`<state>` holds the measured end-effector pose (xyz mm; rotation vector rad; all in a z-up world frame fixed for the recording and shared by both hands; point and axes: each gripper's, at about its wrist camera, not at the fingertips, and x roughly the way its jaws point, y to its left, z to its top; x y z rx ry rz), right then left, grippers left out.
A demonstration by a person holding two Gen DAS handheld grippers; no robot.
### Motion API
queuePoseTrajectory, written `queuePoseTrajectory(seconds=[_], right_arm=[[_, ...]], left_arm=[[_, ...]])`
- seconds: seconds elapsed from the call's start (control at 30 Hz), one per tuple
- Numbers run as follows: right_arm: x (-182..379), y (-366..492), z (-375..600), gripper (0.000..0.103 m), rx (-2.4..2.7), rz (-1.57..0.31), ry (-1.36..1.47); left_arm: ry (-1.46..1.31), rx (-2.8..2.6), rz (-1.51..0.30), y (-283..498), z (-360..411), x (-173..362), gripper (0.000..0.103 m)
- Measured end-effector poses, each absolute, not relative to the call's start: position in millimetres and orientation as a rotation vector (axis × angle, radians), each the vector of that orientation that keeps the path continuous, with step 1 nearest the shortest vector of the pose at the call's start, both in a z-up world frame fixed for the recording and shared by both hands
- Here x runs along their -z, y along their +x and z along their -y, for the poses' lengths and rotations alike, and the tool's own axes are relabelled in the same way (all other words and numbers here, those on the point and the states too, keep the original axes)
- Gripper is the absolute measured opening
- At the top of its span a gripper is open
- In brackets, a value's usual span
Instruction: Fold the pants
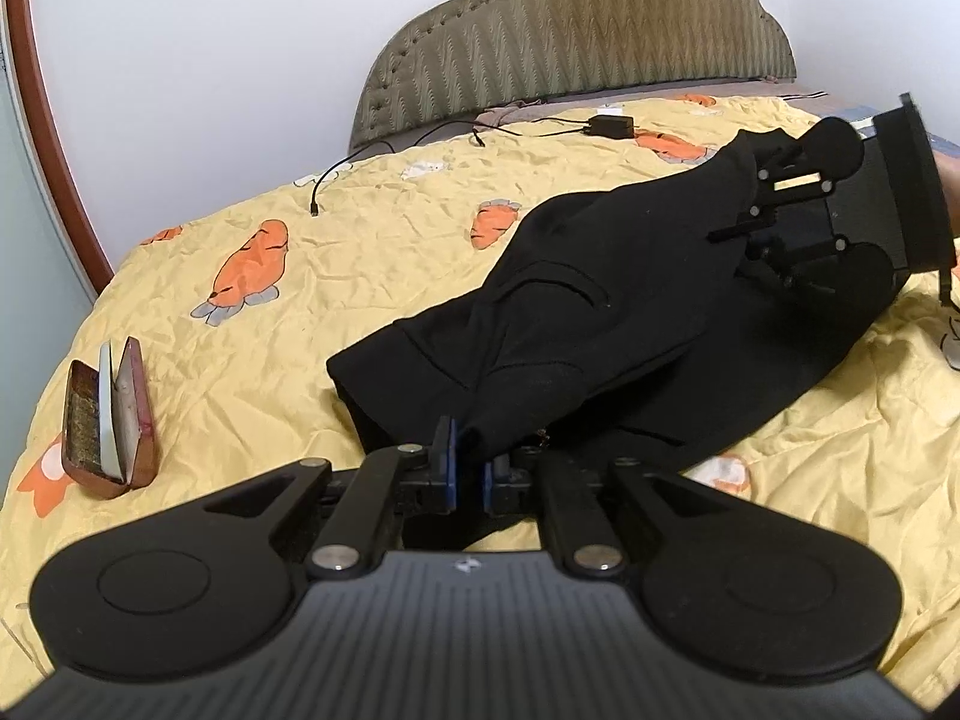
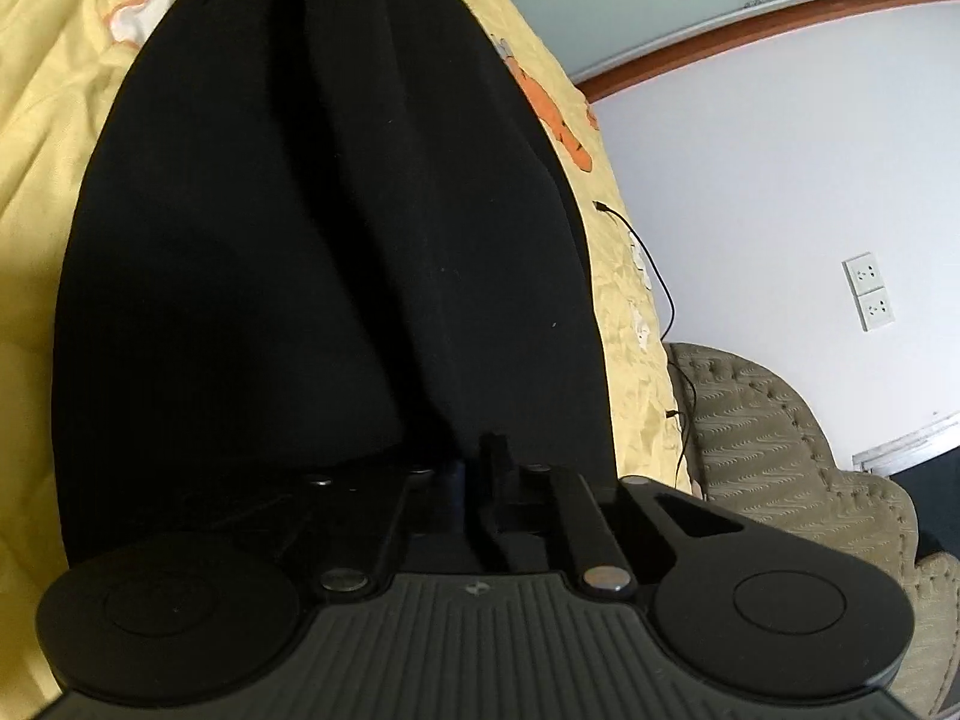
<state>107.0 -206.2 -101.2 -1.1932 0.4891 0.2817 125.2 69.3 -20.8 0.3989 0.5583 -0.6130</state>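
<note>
On the bed (image 1: 360,222) | left gripper (image 1: 470,468) pinching pants (image 1: 600,324) | right gripper (image 2: 474,468) pinching pants

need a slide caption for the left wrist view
Left tongs shut on black fabric pants lying on yellow carrot-print bedsheet; right tongs at the far end.

Soft daylight, fisheye-bent edges, perhaps slight blur

Yellow carrot-print bed (image 1: 372,252) carries black pants (image 1: 600,324), open case (image 1: 111,426), charger (image 1: 611,125)
</note>
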Motion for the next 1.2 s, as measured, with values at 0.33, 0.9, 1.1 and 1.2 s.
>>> queuePoseTrajectory(seconds=[0.33, 0.9, 1.1, 1.2], right_arm=[[89.9, 44.2, 184.0, 0.002, -0.306, -0.490, -1.211], [65.8, -22.0, 199.9, 0.003, -0.280, -0.544, -0.873], [28.8, -21.0, 299.9, 0.004, -0.076, -0.615, -0.273], [21.0, -20.1, 367.4, 0.004, 0.058, -0.630, 0.027]], left_arm=[[0.381, 0.567, -0.603, 129.3, -83.2, 32.5, 0.011], [0.457, 0.425, -0.606, 95.7, -93.0, 13.9, 0.049], [0.431, 0.601, -0.481, 69.9, -5.1, -9.4, 0.096], [0.478, 0.635, -0.416, 56.9, 59.0, -6.1, 0.096]])
